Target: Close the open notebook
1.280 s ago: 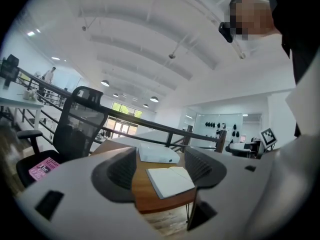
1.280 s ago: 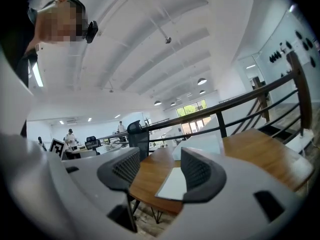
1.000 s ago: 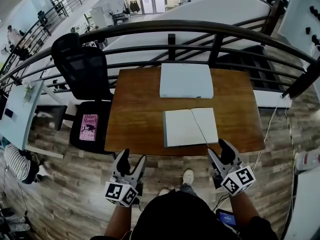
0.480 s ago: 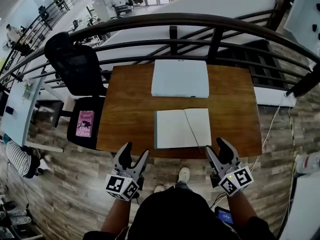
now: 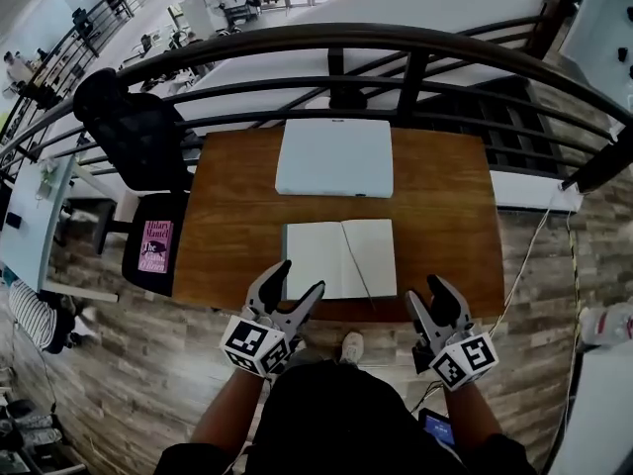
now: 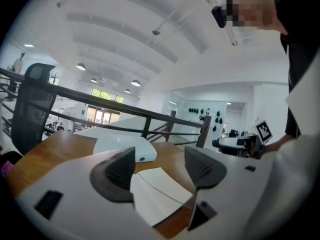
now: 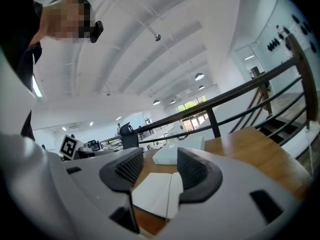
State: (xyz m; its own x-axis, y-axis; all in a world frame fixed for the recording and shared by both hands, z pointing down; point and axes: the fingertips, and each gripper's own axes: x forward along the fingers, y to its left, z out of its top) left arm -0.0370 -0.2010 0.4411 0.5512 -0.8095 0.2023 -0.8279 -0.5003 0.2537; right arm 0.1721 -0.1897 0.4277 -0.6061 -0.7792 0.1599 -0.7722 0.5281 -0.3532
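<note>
Brown wooden bench (image 5: 227,236) by a railing carries the open white-paged notebook (image 5: 339,258) near its front edge. Approach step: left tongs (image 5: 299,278) gape empty beside the left page; right tongs (image 5: 427,293) are empty, jaws closing. Next, probably: catch one cover edge and fold it over.

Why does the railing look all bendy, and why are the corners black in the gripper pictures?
Head view: the wide lens bends the straight railing into a curve. Left gripper view: the corners are black because the round lens picture doesn't fill the frame, and the notebook looks stretched. Right gripper view: the same black corners, and the ceiling glares bright white.
</note>
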